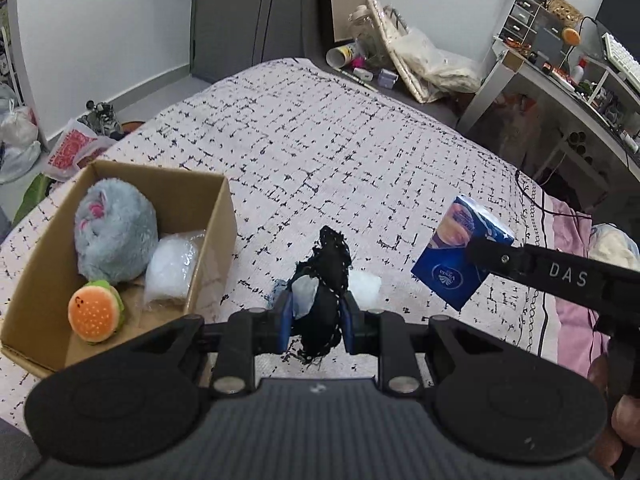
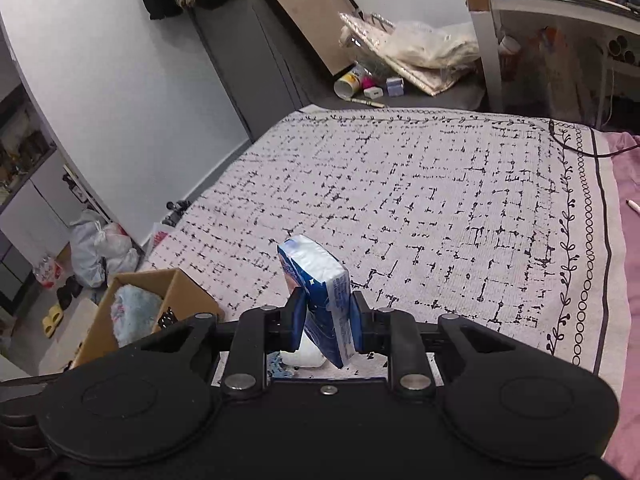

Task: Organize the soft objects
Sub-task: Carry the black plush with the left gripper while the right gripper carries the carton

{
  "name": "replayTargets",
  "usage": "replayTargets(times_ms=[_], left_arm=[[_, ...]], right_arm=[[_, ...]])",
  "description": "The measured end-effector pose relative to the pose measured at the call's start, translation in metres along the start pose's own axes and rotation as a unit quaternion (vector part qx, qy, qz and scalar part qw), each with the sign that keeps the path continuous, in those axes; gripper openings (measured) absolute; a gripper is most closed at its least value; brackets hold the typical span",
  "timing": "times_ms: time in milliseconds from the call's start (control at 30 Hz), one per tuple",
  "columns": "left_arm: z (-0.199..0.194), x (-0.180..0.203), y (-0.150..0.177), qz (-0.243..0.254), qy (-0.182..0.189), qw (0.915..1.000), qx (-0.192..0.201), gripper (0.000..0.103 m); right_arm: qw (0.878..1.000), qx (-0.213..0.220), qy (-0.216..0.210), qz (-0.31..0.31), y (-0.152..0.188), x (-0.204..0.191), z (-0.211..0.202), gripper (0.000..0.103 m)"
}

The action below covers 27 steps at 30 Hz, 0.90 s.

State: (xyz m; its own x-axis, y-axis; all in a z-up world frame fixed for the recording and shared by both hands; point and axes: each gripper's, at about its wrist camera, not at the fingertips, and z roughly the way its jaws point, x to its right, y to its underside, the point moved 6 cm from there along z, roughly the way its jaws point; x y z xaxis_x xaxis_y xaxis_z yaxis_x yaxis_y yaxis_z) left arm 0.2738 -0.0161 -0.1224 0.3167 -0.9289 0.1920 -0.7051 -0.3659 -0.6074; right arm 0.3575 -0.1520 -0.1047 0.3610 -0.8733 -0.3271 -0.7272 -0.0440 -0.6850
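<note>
In the left wrist view, a black lacy fabric piece (image 1: 329, 276) is being pinched between the closed-in fingers of the left gripper (image 1: 316, 316), held above the white bedspread with black grid pattern (image 1: 320, 152). A small white soft lump (image 1: 366, 286) is being seen just past the right finger, apparently lying on the bedspread; contact with the gripper cannot be told. An open brown cardboard box (image 1: 218, 216) is being seen to the left on the bed, already loaded: a grey fluffy plush ball with pink markings (image 1: 114, 232), a small orange burger plush (image 1: 94, 314) and a clear bag of white stuffing (image 1: 172, 266). On the right, a blue soft tissue pack (image 1: 456, 256) is being held in the air by the right gripper (image 1: 476, 250).

In the right wrist view, the tissue pack (image 2: 326, 300) is being clamped edge-on between the right gripper (image 2: 326, 322) fingers, narrowed to the pack's width and tilted slightly. The white lump (image 2: 304, 356) is being seen below it on the bedspread (image 2: 440, 200). The box (image 2: 176, 288) is being seen low left, with the grey plush (image 2: 132, 312) inside.

Progress is judged as past halfway: three items boxed, two lifted and not yet deposited, the white lump apparently left on the bed.
</note>
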Motion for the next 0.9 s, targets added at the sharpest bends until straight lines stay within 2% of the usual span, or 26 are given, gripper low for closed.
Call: replayTargets(times_ms=[400, 900], left_arm=[[-0.033, 0.005, -0.006, 0.009, -0.011, 0.9995, 0.030, 0.023], [-0.065, -0.015, -0.008, 0.004, -0.026, 0.9985, 0.049, 0.021]], right_arm=[[0.999, 0.038, -0.020, 0.006, 0.001, -0.008, -0.039, 0.023], [0.997, 0.062, -0.044, -0.006, 0.001, -0.030, -0.057, 0.023]])
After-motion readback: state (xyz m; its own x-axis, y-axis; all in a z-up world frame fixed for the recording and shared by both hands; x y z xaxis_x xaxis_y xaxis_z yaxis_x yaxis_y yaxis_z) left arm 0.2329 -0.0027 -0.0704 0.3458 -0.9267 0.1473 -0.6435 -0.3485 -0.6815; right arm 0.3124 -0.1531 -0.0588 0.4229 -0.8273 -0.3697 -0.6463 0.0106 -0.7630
